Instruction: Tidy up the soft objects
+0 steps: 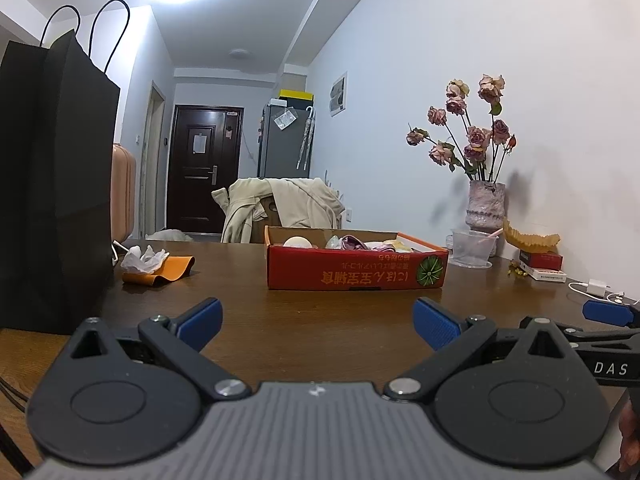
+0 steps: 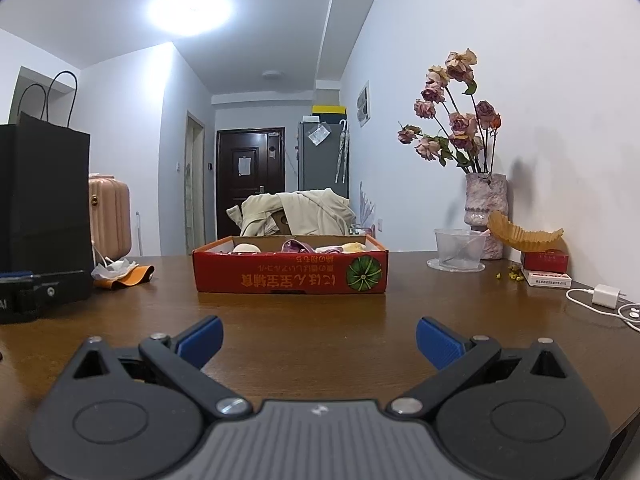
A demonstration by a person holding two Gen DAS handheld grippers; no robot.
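Observation:
A shallow red cardboard box [image 1: 356, 270] stands on the brown table and holds several soft objects: a pale round one [image 1: 298, 242], purple and pink ones [image 1: 352, 243] and a yellow one [image 2: 354, 247]. The box also shows in the right wrist view [image 2: 290, 272]. My left gripper [image 1: 318, 324] is open and empty, low over the table, short of the box. My right gripper [image 2: 319, 342] is open and empty, facing the box. The right gripper's blue fingertip [image 1: 608, 313] shows at the far right of the left wrist view.
A tall black paper bag [image 1: 52, 184] stands at the left. Crumpled white tissue [image 1: 144, 258] lies on an orange sleeve [image 1: 168, 270]. At the right are a vase of dried roses [image 1: 486, 204], a clear plastic cup [image 2: 460, 249], paper liners, small boxes and a white charger [image 2: 606, 295] with its cable.

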